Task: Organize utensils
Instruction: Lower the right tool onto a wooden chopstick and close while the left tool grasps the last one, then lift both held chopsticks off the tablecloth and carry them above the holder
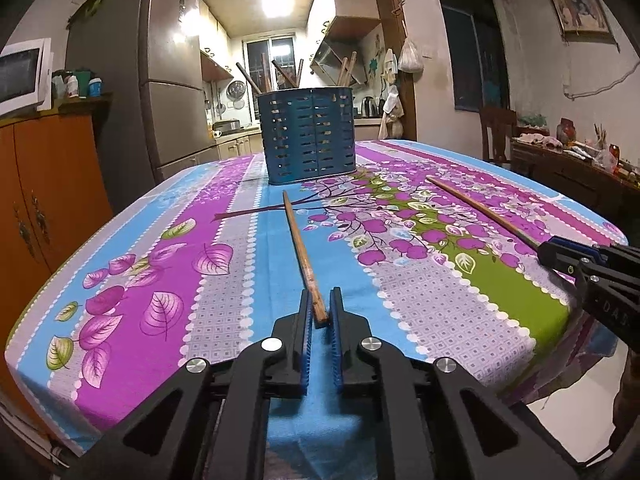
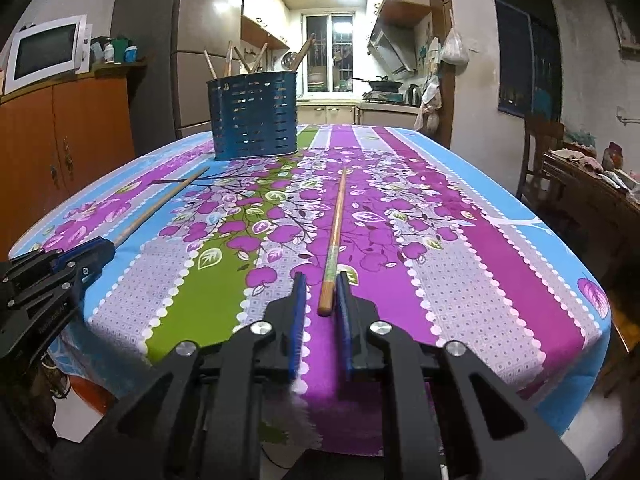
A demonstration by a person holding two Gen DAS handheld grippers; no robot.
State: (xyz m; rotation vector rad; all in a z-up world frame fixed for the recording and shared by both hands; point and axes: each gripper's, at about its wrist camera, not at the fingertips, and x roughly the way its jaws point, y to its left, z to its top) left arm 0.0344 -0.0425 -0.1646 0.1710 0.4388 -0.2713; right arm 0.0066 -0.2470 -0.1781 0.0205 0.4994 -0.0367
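1. Wooden and slim, the left chopstick (image 1: 302,248) lies at centre frame in the left wrist view. Its long axis runs away from the camera, up the frame toward the blue slotted holder (image 1: 310,136) at upper centre.
2. Its near end sits between the blue pads of the left gripper (image 1: 320,308) at lower centre. The jaws are drawn in narrow on that end, so I read it as gripped. Whether both pads press it squarely is hard to tell from this angle.
3. Moving right in the same view, the right chopstick (image 1: 480,210) slants from mid-frame down to the right edge. There the right gripper (image 1: 550,254) has its tip closed around the stick's end.
4. In the right wrist view, the left gripper (image 2: 102,250) appears at the left edge, and its stick (image 2: 160,206) angles up-right toward the holder (image 2: 254,120) at upper left of centre.
5. At centre frame the right chopstick (image 2: 334,240) points almost straight up the frame. Its butt end is between the pads of the right gripper (image 2: 322,292), which are narrow and hold it.
6. Both sticks lie flat on the flowered tablecloth (image 2: 460,260), and each already points roughly at the holder.
7. The holder is nearer the left stick's far tip, so the left hand likely has the shorter carry. The coming move probably calls for lifting each stick and tipping it upright over the rim.
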